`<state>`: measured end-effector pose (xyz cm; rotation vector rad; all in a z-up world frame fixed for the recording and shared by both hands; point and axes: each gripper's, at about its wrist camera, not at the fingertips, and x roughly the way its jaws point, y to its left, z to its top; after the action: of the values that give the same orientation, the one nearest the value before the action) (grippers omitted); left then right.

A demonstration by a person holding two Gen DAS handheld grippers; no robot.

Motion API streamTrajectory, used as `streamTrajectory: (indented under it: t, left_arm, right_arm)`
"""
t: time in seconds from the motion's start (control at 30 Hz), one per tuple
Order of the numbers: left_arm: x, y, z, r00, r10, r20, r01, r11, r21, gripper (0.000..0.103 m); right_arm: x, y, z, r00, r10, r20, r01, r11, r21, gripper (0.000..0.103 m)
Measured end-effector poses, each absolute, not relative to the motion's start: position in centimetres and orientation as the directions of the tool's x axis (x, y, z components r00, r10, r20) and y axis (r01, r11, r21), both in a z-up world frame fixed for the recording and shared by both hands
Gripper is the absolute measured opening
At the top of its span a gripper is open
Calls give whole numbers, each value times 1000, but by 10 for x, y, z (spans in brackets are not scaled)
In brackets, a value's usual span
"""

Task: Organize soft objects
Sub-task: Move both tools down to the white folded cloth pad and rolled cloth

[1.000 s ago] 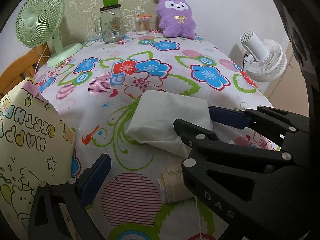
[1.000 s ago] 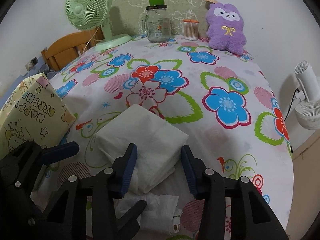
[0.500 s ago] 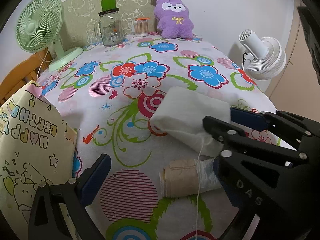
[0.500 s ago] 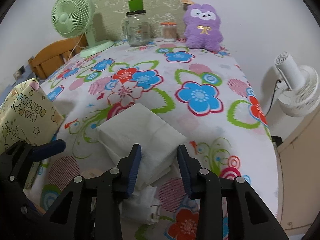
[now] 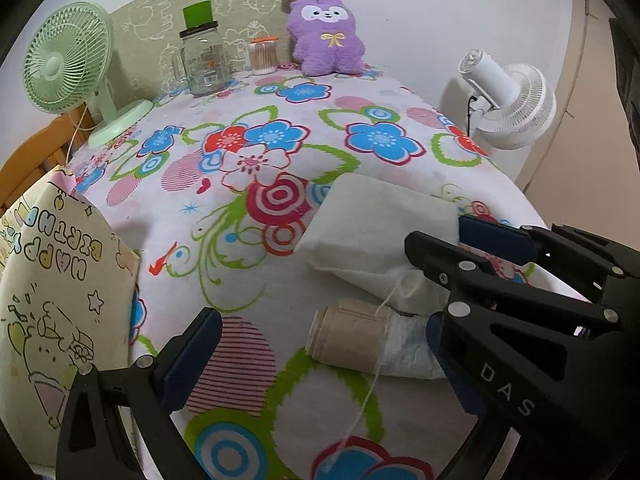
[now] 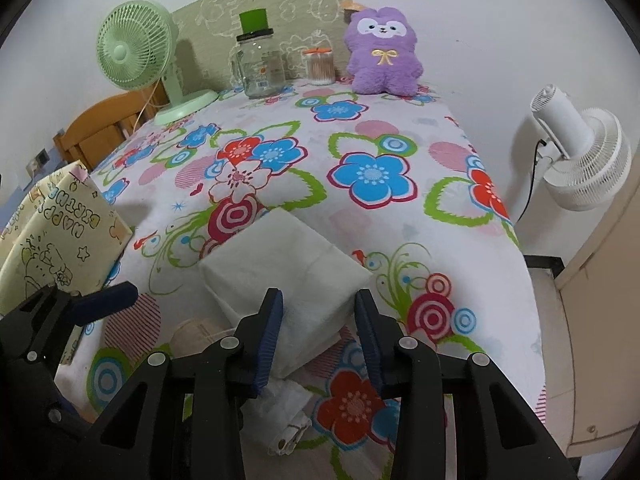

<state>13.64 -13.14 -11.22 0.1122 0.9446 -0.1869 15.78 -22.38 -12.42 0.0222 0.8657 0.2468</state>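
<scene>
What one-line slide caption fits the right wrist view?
Right tongs grip a folded white cloth above the floral tablecloth.

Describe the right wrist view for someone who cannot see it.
A black claw straddles a folded white cloth on a flowered tablecloth. Behind stand a green fan, a jar and a purple plush; a birthday bag sits left.
</scene>
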Motion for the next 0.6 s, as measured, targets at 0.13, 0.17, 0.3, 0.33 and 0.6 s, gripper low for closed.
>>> streamTrajectory:
  t: [0.13,0.17,0.3,0.33,0.6]
  left_arm:
    - [129,-137,-109,579,-132,-805,233,972,9,103]
    - [127,-139,-108,579,-140,-803,240,971,4,103]
    - [123,-144,-112,577,-142,-804,248,969,7,103]
    - [122,-144,-112,581,-142,-801,244,970,5,103]
    - [120,-146,-113,557,-214,-803,287,956,-56,57]
  right_arm:
    - [152,-226,-121,629,220,-746,-205,972,114,41]
    - [151,-227,-120,631,219,-744,-206,972,112,42]
    - [145,-229,-120,629,220,-746,-202,972,117,51]
    - [143,-229,-121,626,223,-747,-201,972,122,54]
    - [138,-232,-125,621,208,-756,-174,977,126,67]
